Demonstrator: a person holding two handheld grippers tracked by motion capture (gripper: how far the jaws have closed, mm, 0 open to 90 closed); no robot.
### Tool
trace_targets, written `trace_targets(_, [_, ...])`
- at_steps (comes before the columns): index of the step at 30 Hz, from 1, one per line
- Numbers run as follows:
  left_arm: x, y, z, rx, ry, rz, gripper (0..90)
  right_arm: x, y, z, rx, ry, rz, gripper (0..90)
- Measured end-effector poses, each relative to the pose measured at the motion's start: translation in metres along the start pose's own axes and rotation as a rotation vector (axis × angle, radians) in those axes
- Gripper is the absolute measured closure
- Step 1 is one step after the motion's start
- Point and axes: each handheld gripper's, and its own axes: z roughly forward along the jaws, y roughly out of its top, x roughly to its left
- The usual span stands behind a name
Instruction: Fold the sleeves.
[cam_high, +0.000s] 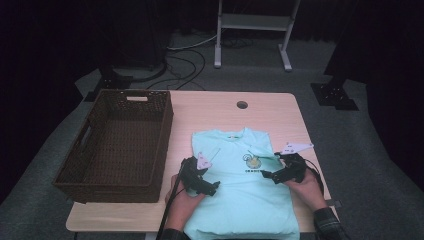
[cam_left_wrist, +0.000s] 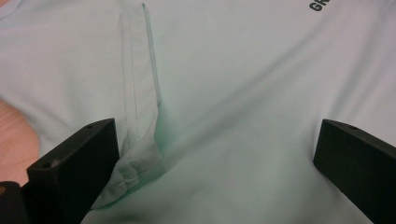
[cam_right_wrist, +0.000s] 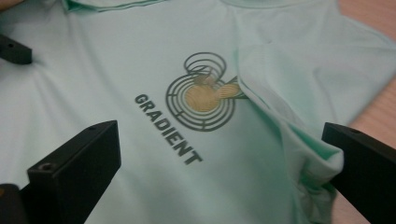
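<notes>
A mint-green T-shirt (cam_high: 240, 190) lies on the wooden table (cam_high: 210, 107) with its sleeves folded in, collar away from me. Its chest print (cam_right_wrist: 203, 98) is a round emblem over the word GRADIENT. My left gripper (cam_high: 207, 186) rests on the shirt's left half, open, with the folded-in sleeve hem (cam_left_wrist: 137, 93) beside its left jaw. My right gripper (cam_high: 272, 176) sits open on the shirt's right side, just right of the print, with a bunched fold of cloth (cam_right_wrist: 308, 154) against its right jaw. Nothing is clamped in either.
A dark wicker basket (cam_high: 75, 167) stands on the left of the table, close to the shirt. A cable hole (cam_high: 242, 105) is in the tabletop behind the collar. A metal stand (cam_high: 252, 22) and cables lie on the floor beyond.
</notes>
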Motion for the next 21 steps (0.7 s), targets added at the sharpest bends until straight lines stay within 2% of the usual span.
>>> trace_targets(5, [0.000, 0.000, 0.000, 0.000, 0.000, 0.000, 0.0, 0.006, -0.005, 0.010, 0.063, 0.013, -0.024, 0.0])
trace_targets(6, [0.000, 0.000, 0.000, 0.000, 0.000, 0.001, 0.0, 0.007, -0.006, 0.011, 0.065, -0.002, -0.050, 0.0])
trace_targets(9, [0.000, 0.000, 0.000, 0.000, 0.001, 0.001, 0.0, 0.010, -0.005, 0.012, 0.080, -0.022, -0.075, 0.0])
trace_targets(10, [0.000, 0.000, 0.000, 0.000, 0.001, 0.001, 0.0, 0.012, -0.005, 0.013, 0.089, -0.042, -0.102, 0.0])
trace_targets(11, [0.000, 0.000, 0.000, 0.000, 0.001, 0.001, 0.0, 0.014, -0.005, 0.014, 0.083, -0.044, -0.108, 0.0])
trace_targets(21, [-0.001, 0.001, 0.001, 0.001, 0.001, -0.004, 0.0, 0.013, -0.007, 0.013, 0.075, -0.040, -0.100, 0.0])
